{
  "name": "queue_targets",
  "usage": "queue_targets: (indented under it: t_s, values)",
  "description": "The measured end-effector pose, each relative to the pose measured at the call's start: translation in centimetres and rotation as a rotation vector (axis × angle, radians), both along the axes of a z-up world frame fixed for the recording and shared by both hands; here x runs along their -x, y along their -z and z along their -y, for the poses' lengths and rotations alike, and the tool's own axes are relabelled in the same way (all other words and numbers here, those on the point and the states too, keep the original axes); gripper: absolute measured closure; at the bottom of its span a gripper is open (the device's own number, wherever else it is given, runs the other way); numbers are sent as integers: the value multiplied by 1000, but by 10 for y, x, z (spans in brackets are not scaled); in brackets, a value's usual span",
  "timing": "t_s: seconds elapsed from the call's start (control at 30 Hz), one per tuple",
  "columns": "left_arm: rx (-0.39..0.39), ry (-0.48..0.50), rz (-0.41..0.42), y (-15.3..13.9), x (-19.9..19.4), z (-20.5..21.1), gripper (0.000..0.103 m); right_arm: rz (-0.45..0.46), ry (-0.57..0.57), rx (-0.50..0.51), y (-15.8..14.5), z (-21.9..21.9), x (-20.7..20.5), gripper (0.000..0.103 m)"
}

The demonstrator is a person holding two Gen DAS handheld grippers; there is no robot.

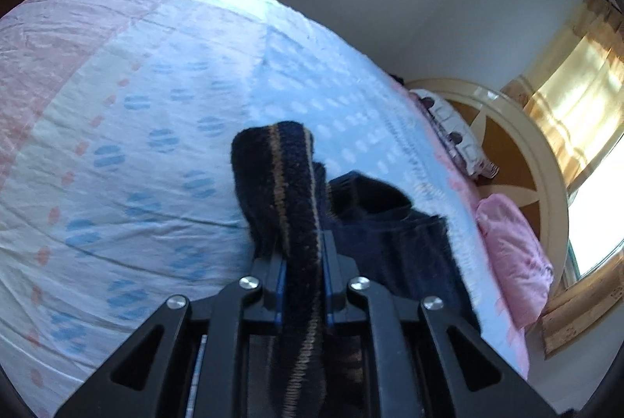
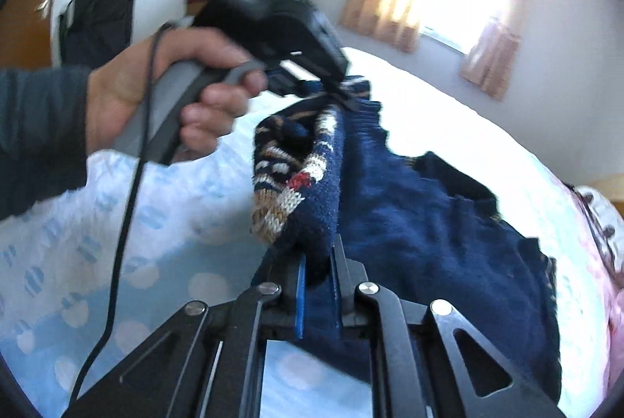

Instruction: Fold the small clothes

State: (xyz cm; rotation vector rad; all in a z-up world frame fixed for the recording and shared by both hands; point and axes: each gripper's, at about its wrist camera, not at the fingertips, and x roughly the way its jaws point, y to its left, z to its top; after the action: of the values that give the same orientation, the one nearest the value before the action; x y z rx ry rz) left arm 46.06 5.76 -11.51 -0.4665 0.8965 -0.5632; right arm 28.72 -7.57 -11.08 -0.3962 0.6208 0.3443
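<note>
I have both tools clamped on the small navy knitted sweater [image 2: 409, 223], left gripper [image 1: 303, 262] pinching its tan-striped ribbed edge, right gripper [image 2: 318, 269] its patterned fold, above the blue-dotted bedsheet [image 1: 156, 105].

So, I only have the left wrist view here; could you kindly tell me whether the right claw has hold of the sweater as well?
Observer: Yes. The right claw is shut on a bunched fold of the navy sweater, which hangs from it above the bed sheet.
Operator: Thank you. Does the knit show any pattern on that side?
Observer: It does: a white, tan and red knitted motif on the fold nearest the right claw.
Operator: And can you see my left claw from there?
Observer: Yes, the left claw is clamped on the striped hem at the far end, and the person's hand squeezes its grey handle.
</note>
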Motion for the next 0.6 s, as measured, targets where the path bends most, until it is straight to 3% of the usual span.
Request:
queue_targets:
  t_s: [0.23, 0.6]
  values:
    - [36, 10, 40, -30, 2, 42, 89, 59, 91, -95, -28, 59, 6, 95]
    - [17, 93, 93, -55, -5, 129, 89, 121, 203, -130, -50, 127, 22, 95]
